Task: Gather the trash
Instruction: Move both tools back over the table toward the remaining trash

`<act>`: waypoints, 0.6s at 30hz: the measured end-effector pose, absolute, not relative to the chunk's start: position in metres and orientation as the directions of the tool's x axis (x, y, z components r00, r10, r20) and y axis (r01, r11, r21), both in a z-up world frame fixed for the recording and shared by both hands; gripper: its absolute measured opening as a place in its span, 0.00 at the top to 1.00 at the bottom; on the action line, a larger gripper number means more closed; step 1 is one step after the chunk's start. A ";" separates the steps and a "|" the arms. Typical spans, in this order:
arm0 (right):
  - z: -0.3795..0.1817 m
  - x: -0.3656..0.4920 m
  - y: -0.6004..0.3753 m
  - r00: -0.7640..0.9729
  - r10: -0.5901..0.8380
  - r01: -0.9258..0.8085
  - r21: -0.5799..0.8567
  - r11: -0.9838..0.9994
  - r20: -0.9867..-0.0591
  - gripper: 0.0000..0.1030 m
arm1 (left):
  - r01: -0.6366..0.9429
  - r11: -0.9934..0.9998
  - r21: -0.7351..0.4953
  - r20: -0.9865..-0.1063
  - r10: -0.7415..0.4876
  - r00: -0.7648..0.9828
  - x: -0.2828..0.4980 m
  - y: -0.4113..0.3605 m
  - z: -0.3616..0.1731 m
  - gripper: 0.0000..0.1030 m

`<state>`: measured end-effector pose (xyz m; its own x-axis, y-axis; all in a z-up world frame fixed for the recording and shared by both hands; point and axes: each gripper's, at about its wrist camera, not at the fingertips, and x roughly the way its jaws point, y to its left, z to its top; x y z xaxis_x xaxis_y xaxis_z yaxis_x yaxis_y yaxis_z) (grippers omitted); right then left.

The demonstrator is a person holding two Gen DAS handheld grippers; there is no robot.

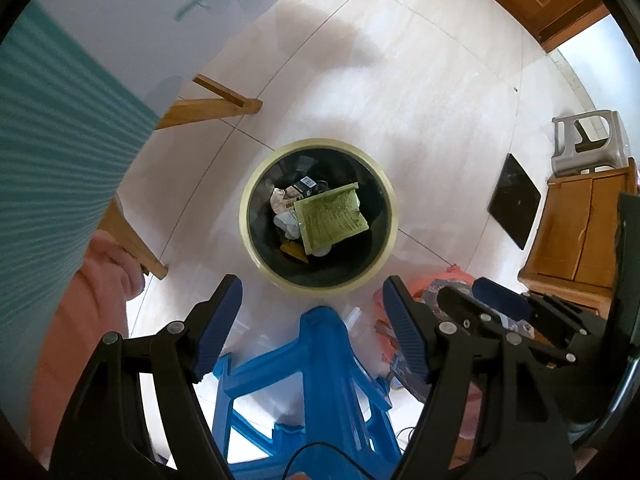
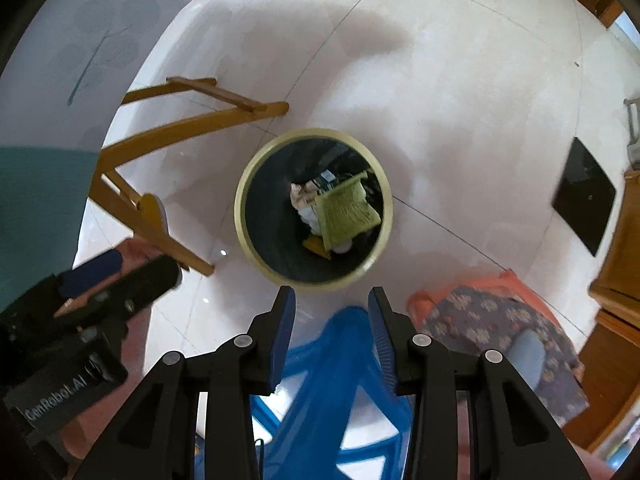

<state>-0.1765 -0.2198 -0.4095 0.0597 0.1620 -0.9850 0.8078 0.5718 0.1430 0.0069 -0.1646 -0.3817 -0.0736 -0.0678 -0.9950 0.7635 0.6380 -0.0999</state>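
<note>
Left wrist view: looking straight down on the trash bin (image 1: 319,216), set on the pale floor (image 1: 420,100) at centre frame, handy for dropping things from above. Inside, a green printed packet (image 1: 332,216) lying on top, slanted against the wall toward 3 o'clock, over crumpled white paper (image 1: 286,224), a barcoded box (image 1: 306,182) at 12 o'clock and a yellow scrap (image 1: 294,250) at 6 o'clock. Left gripper (image 1: 312,316) poised just short of the rim at 6 o'clock, fingers spread wide, nothing between them; judged ready to release or already empty over the opening. Blue plastic stool (image 1: 316,364) directly beneath. Right wrist view: right gripper (image 2: 331,328) likewise parked at the bin's 6 o'clock edge, fingers apart with a narrower gap, holding nothing. Floral cloth with orange trim (image 2: 492,316) on the floor at 4 o'clock, a dark flat panel (image 2: 584,212) at 3 o'clock, wooden chair legs (image 2: 160,216) at 9 o'clock. No loose trash visible on the floor near the bin.
</note>
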 end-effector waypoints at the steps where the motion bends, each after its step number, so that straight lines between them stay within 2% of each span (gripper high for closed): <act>1: -0.401 -0.178 -0.218 0.063 0.160 0.807 0.144 0.572 -0.985 0.63 | 0.765 0.635 -0.104 -0.995 -0.071 -0.076 0.005 -0.163 -0.375 0.32; 9: -0.306 -0.183 -0.193 0.092 0.102 0.780 0.136 0.611 -0.991 0.63 | 0.808 0.567 -0.160 -0.985 -0.145 -0.093 -0.013 -0.137 -0.287 0.34; 18: -0.181 -0.172 -0.165 0.248 0.002 0.695 0.180 0.697 -0.969 0.63 | 0.867 0.466 -0.176 -0.958 -0.282 -0.042 -0.022 -0.099 -0.166 0.34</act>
<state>-0.1720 -0.1647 -0.1811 0.2481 0.0022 -0.9687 0.6947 0.6966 0.1795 -0.0215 -0.0987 -0.1658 -0.0425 -0.2823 -0.9584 0.8672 0.4659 -0.1756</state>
